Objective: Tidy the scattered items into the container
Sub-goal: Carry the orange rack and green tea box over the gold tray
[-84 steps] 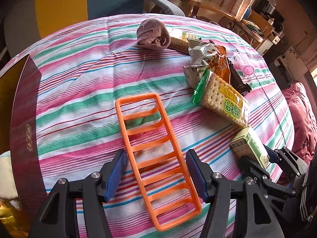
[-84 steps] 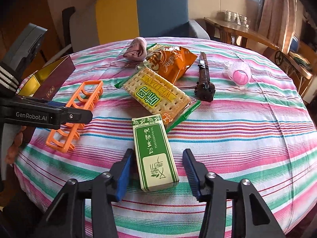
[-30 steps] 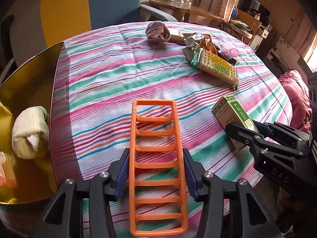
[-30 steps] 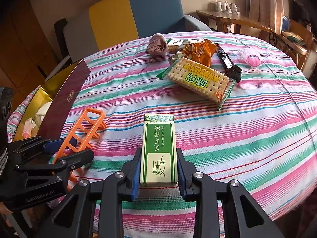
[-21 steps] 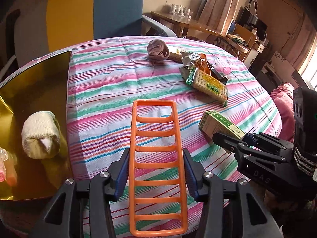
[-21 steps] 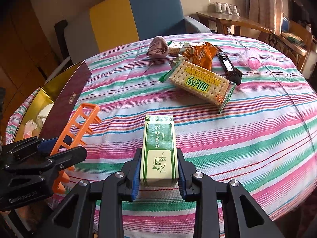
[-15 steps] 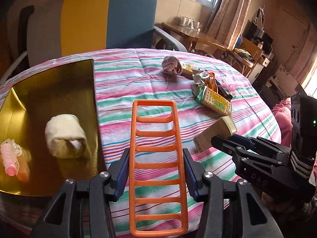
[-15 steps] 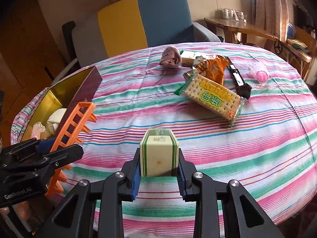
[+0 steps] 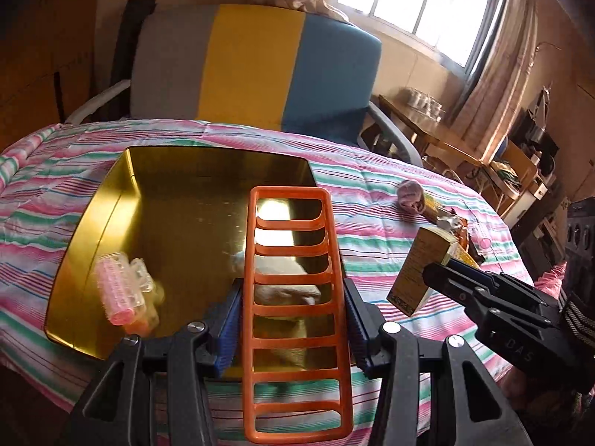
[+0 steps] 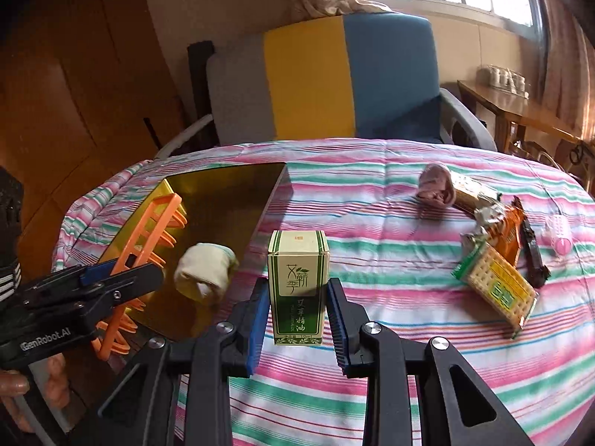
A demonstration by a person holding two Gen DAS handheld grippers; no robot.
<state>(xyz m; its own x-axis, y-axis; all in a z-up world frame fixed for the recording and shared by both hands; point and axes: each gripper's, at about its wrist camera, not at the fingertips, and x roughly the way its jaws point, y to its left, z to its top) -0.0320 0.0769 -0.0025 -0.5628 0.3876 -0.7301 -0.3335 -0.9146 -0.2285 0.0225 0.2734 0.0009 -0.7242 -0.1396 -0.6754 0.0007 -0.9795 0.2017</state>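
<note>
Both claws have lifted their loads off the table: the left claw (image 9: 293,319) clamps the orange rack (image 9: 295,297) above the gold box (image 9: 178,171), the right claw (image 10: 297,319) grips the green carton (image 10: 299,286) upright just right of it.

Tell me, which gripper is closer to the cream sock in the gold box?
Left. The left gripper hangs right over the gold box, above the cream sock. The right gripper, holding the green carton, is beside the box, over the tablecloth.
</note>
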